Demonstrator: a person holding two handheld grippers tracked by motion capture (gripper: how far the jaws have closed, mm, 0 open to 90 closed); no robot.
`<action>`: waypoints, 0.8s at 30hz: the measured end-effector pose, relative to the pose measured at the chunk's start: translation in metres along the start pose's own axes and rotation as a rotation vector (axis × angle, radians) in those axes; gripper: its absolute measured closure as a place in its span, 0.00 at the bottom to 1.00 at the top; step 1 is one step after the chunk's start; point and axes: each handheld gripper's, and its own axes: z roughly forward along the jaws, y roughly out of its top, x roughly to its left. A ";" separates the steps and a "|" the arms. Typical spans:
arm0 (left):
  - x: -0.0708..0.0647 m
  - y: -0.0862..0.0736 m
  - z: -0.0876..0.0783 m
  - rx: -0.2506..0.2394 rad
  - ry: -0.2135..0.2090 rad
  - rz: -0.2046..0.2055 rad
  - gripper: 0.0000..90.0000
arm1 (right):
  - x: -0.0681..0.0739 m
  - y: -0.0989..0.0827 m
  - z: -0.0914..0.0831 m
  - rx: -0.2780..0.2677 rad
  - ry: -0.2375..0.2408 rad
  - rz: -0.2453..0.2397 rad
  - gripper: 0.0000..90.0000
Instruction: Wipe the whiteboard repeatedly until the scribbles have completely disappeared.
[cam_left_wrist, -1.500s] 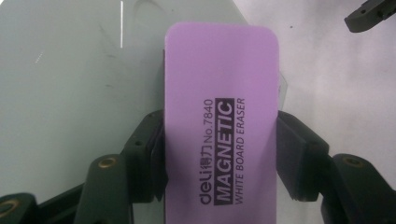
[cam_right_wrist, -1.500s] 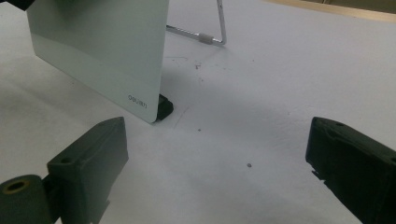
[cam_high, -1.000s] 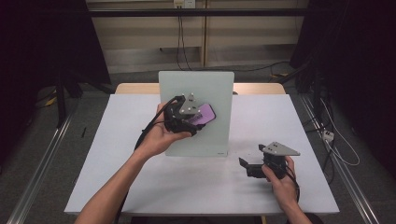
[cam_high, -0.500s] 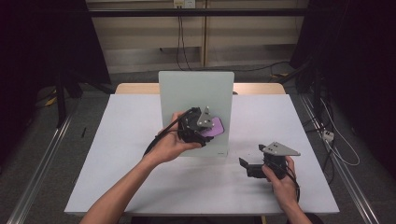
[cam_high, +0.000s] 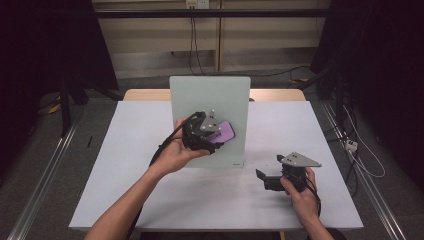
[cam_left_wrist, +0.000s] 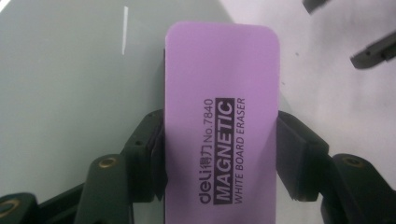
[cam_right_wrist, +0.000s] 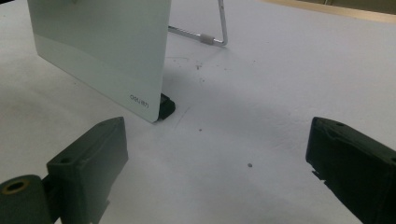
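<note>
Setting: dark room with cables along the back wall; a white bench (cam_high: 150, 165) carries a small whiteboard (cam_high: 210, 95) propped upright on a wire stand (cam_right_wrist: 219, 25).
Left claw (cam_high: 212, 134): closed on a purple eraser (cam_left_wrist: 222, 116), one jaw on each long side; the high view places it against the face of the whiteboard, near the middle.
Eraser: its label reads "MAGNETIC WHITE BOARD ERASER"; the pad side faces the board, though actual contact cannot be confirmed from these views.
Right claw (cam_high: 272, 178): jaws wide apart and holding nothing, resting low on the bench to the right of the board, well apart from the eraser.
Board surface: looks pale and mostly clean; a short thin white line (cam_left_wrist: 125, 30) shows near the top in the left gripper view, perhaps a mark or only a reflection.
Step in hand: probably wiping the board with the eraser.
Next move: likely calls for steady pressure across the board, light enough that the stand does not tip backward; the free claw could brace the board's lower corner (cam_right_wrist: 149, 105).
</note>
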 end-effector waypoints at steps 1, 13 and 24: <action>0.004 -0.001 -0.004 -0.010 0.003 -0.013 0.45 | 0.000 0.000 0.000 0.002 0.001 0.002 0.06; 0.009 -0.012 -0.015 -0.026 0.038 -0.014 0.45 | 0.001 0.000 0.000 0.003 0.002 0.001 0.06; -0.005 -0.035 -0.002 0.014 -0.025 -0.011 0.45 | 0.001 0.000 0.001 0.005 0.000 -0.003 0.06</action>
